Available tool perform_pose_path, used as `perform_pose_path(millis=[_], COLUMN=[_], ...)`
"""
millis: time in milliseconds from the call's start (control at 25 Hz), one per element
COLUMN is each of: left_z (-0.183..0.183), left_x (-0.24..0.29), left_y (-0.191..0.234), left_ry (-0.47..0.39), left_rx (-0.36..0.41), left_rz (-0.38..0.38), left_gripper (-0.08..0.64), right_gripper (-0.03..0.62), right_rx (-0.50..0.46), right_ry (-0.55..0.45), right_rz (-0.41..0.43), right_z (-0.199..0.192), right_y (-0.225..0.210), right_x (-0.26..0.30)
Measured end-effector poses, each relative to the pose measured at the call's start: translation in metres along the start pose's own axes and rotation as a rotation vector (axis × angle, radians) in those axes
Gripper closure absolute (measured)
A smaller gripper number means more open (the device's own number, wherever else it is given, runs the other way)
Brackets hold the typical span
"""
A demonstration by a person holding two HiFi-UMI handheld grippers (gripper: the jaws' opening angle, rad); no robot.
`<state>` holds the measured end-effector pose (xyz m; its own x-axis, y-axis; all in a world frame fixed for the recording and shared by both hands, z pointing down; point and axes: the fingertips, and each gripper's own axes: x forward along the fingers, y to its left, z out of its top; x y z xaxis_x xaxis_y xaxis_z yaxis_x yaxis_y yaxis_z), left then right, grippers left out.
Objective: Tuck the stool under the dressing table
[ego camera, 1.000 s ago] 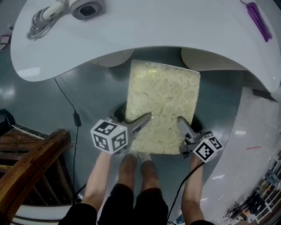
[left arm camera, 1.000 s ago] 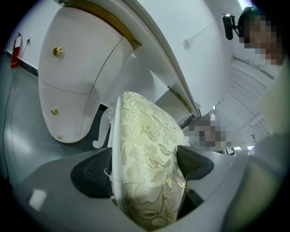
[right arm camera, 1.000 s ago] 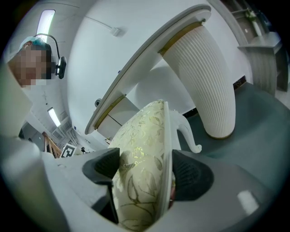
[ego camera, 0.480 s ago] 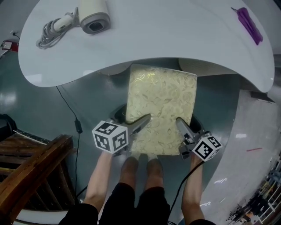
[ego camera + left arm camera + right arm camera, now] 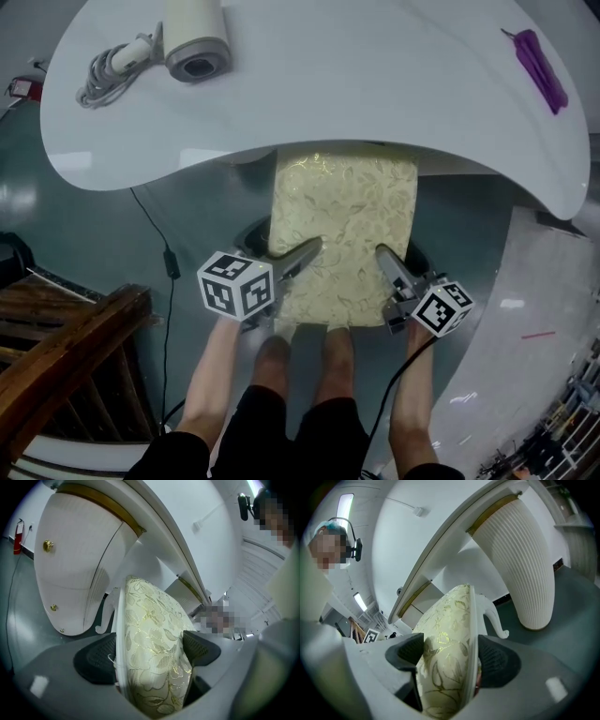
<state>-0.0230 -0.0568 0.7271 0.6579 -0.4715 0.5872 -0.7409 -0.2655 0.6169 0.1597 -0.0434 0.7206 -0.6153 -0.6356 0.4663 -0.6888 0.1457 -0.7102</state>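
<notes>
Left gripper (image 5: 151,652), right gripper (image 5: 451,657): jaws wide, clamped on stool (image 5: 342,234) seat's side edges | stool: far end just under dressing table (image 5: 375,84) | remaining: most of seat outside.

one stool (image 5: 342,225), one dressing table (image 5: 375,75), one hair dryer (image 5: 195,42), one purple object (image 5: 542,67)

change: I am watching the stool (image 5: 342,234) sliding further under the counter (image 5: 375,84) | far edge: its back corners, exposed a second ago, are now slipping out of sight beneath the counter's white rim
</notes>
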Motion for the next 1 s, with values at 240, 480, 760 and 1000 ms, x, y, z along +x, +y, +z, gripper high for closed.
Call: perform_pose_path(millis=[240, 480, 760, 1000], left_z=[0.003, 0.003, 0.007, 0.005], left_x=[-0.004, -0.004, -0.009, -0.009], left_y=[0.000, 0.000, -0.002, -0.001], left_ry=[-0.031, -0.056, -0.099, -0.103], left_rx=[0.005, 0.012, 0.013, 0.019], left_rz=[0.010, 0.003, -0.022, -0.035], left_gripper=[0.100, 0.100, 0.100, 0.100], right_gripper=[0.227, 0.227, 0.227, 0.227], right_rx=[-0.018, -0.040, -0.091, -0.097], right_ry=[-0.003, -0.012, -0.022, -0.030], right_rz=[0.030, 0.032, 0.029, 0.026], right_z=[0.003, 0.006, 0.012, 0.011], right_y=[0.002, 0.004, 0.014, 0.014], right_x=[0.002, 0.003, 0.001, 0.000])
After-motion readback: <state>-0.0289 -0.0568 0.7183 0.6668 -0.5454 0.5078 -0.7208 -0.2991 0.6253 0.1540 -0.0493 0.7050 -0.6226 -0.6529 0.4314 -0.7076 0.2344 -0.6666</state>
